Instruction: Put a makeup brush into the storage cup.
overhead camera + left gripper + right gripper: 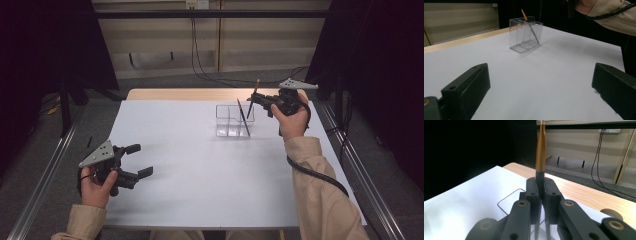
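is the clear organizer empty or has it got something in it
Not empty: one dark pen leans inside the clear organizer; its other compartments look bare.

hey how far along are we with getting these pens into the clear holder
Done: one pen already leans inside the clear holder. In hand: the right gripper is shut on a second pen, held above the holder. Left: lowering and releasing it. The left gripper waits open over the white table.

Lighting: dim and even, from overhead; dark at both sides. White table (200, 170) pale, without glare, faint soft shadows. Close jaws slightly soft in both gripper views.
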`<state>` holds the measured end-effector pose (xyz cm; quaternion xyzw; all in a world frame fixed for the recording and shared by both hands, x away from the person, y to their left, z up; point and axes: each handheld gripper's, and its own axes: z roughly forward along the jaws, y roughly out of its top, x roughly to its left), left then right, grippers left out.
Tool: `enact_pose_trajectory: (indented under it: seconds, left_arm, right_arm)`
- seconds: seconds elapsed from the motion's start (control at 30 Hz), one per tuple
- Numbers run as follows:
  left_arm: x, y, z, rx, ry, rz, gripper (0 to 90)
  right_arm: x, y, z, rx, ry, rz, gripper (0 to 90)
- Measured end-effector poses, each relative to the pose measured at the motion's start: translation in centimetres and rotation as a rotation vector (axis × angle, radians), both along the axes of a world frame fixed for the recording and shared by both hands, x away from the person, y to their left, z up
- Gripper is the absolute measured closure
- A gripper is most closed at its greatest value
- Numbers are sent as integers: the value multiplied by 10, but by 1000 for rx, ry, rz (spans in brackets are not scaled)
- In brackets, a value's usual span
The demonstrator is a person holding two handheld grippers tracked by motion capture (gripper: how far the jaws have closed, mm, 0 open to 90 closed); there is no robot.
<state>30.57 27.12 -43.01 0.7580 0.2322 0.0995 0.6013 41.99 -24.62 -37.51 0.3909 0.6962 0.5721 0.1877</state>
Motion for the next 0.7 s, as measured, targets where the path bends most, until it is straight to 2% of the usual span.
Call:
enact_pose_trajectory:
  seconds: [0.37,0.7]
  left_arm:
    - [0,-1,0,1,2,0,15]
    - [-1,-1,0,-1,2,-1,15]
  right_arm:
    - [4,7,-7,-20,6,-16,844]
    - [5,11,-14,-17,9,-23,844]
